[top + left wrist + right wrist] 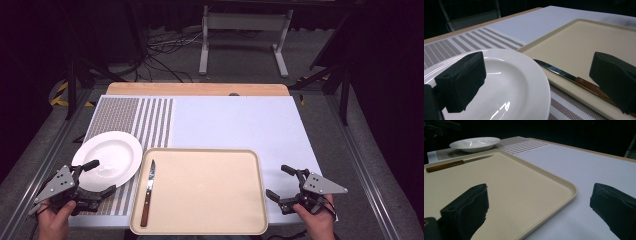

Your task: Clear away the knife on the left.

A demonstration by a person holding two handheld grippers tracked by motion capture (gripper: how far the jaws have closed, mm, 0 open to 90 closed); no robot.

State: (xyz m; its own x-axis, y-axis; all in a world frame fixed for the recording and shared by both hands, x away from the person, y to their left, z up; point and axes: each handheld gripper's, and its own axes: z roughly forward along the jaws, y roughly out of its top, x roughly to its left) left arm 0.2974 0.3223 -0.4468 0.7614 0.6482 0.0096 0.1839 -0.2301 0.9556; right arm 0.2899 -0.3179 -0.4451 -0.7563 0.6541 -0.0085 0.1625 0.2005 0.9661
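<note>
A beige tray (pixel 215 220) lies at the table's near edge, with a wooden-handled knife (pixel 148 192) along its left side. A white plate (pixel 107 160) rests on the striped placemat (pixel 132 117) to the tray's left. My left gripper (pixel 100 177) stands open at the plate's near rim, holding nothing; its jaws frame the plate (pixel 506 87) and the knife (pixel 564 73). My right gripper (pixel 280 182) stands open just right of the tray, empty. Its view looks across the tray (pixel 524 185) toward the knife (pixel 454 164) and plate (pixel 474 144).
A white mat (pixel 240 122) covers the table's middle and right. A wooden table edge (pixel 197 89) runs along the far side. Beyond it are a white stand (pixel 245 35) and cables (pixel 165 55) on the floor.
</note>
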